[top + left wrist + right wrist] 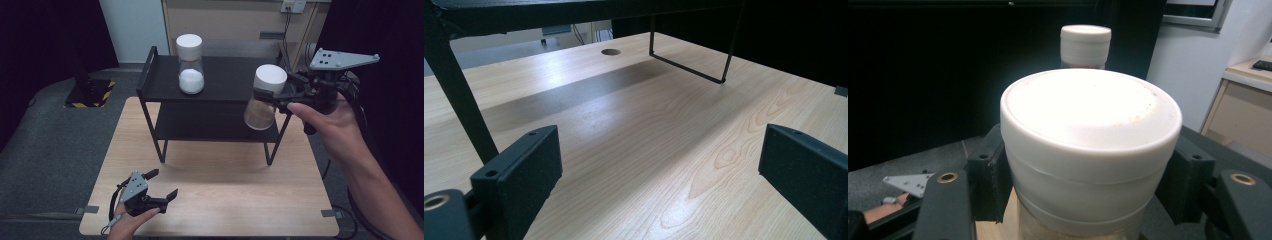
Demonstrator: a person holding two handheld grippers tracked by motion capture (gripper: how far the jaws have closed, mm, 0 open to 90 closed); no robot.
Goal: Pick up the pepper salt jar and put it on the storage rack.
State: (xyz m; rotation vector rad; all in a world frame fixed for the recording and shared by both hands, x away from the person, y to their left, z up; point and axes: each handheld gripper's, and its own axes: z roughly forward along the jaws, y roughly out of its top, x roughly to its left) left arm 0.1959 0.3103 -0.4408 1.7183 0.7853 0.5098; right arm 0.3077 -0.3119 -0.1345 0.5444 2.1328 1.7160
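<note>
A clear jar with a white lid [264, 97] and tan powder inside hangs in the air at the right end of the black two-tier shelf [150, 62]. My right gripper [270, 97] is shut on it just under the lid [1090, 125], one jaw on each side. A second white-lidded jar [190, 64] with white powder stands upright on the top tier, and its lid [1085, 44] shows beyond the held jar. My left gripper [162, 182] rests low near the table's front left, open, with bare wood between its jaws [659, 165].
The light wooden table [215, 200] carries the shelf across its back half. The shelf's near left leg [459, 95] and its far foot bar [689, 67] stand ahead of the left gripper. A cable hole [610, 51] sits in the tabletop. Dark floor surrounds the table.
</note>
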